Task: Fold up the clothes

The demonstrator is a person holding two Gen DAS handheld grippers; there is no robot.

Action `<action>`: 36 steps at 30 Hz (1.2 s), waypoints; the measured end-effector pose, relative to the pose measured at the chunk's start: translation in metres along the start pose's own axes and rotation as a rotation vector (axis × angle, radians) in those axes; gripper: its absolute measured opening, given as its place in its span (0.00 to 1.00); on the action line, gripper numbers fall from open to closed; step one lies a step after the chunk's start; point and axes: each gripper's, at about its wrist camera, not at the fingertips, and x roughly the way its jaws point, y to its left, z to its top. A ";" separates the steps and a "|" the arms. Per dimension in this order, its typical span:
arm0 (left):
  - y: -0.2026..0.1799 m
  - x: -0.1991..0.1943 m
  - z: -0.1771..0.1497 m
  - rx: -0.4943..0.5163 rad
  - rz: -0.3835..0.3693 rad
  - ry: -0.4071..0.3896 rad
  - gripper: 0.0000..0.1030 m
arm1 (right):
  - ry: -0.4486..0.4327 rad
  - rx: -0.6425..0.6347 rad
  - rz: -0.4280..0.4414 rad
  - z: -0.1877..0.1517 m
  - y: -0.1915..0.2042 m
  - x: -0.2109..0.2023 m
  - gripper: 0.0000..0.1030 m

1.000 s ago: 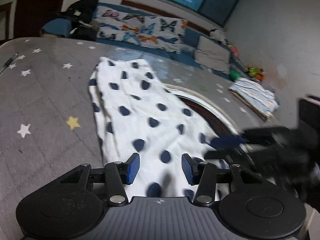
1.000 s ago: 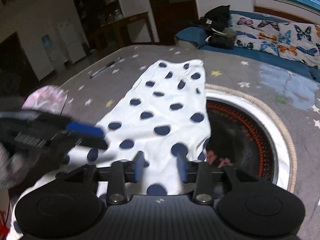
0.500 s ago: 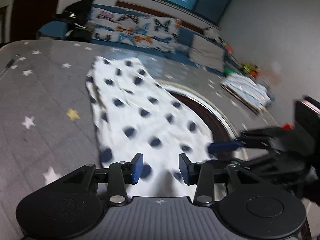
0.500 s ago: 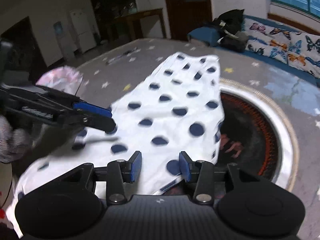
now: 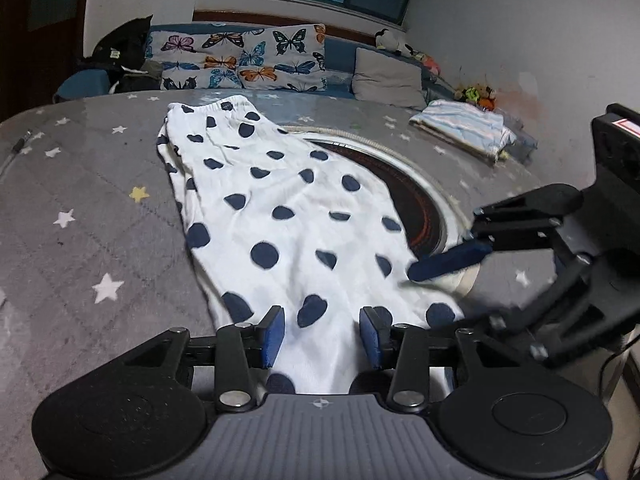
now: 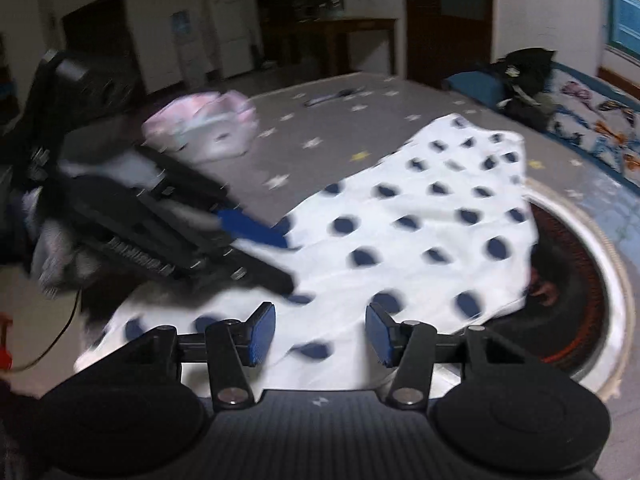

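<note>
White cloth, left view: garment (image 5: 280, 208), white with navy dots, lies long and flat on the grey starred table (image 5: 80, 216), waistband end far, near end under the camera; its right edge overlaps the round burner (image 5: 424, 208) set in the table.
Left gripper (image 5: 322, 334): jaws released, well apart, straddling the near hem with cloth between them but not pinched; placed, by my judgement, to take that hem.
Right gripper, left view (image 5: 448, 262): comes in from the right, blue tip low at the garment's right edge; a lower finger is blurred, so its spread cannot be told here.
Folded stack (image 5: 464, 130): striped pale cloth, far right of the table, well apart from the garment.
Sofa (image 5: 248, 60): butterfly print, behind the table.

White cloth, right view: garment (image 6: 420, 232), blurred, runs from the near edge to the far waistband, beside the burner (image 6: 568, 280).
Right gripper (image 6: 320, 338): jaws released, wide, over the near hem, nothing clamped.
Left gripper, right view (image 6: 256, 252): enters from the left, tips down on the cloth's left side.
Pink bundle (image 6: 204, 128): loose heap on the table's far left, apart from the garment.
Stage: both tools at the near end fits either taking the hem or having just let it go.
</note>
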 end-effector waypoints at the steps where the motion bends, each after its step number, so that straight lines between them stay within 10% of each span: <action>1: -0.001 -0.004 -0.001 0.002 0.000 -0.007 0.43 | 0.014 -0.018 -0.004 -0.003 0.005 0.001 0.50; 36: -0.032 -0.050 -0.044 0.102 0.073 -0.115 0.48 | -0.014 -0.040 -0.071 -0.021 0.050 -0.018 0.54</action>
